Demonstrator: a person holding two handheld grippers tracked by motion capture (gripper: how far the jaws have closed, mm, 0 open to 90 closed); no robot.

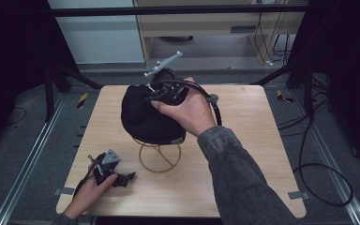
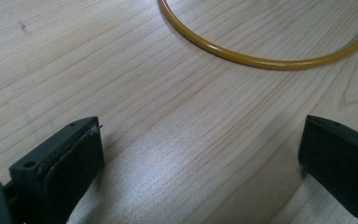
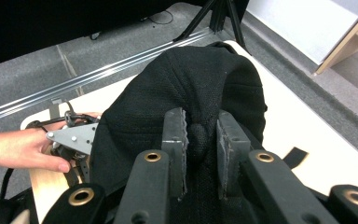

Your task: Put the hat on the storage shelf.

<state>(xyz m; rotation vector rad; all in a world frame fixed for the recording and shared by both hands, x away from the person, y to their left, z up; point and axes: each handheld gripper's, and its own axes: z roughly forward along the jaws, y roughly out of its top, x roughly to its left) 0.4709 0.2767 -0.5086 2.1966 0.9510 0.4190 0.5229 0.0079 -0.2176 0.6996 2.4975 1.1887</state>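
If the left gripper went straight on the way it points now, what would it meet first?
Probably the yellow ring base of the wire stand: it lies on the table ahead of the open left gripper, with bare wood between. Depth is uncertain.

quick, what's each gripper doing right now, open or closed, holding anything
Left gripper: open, holding nothing, low over the table.
Right gripper: shut on the black cap.

Dim, soft light — dark edges
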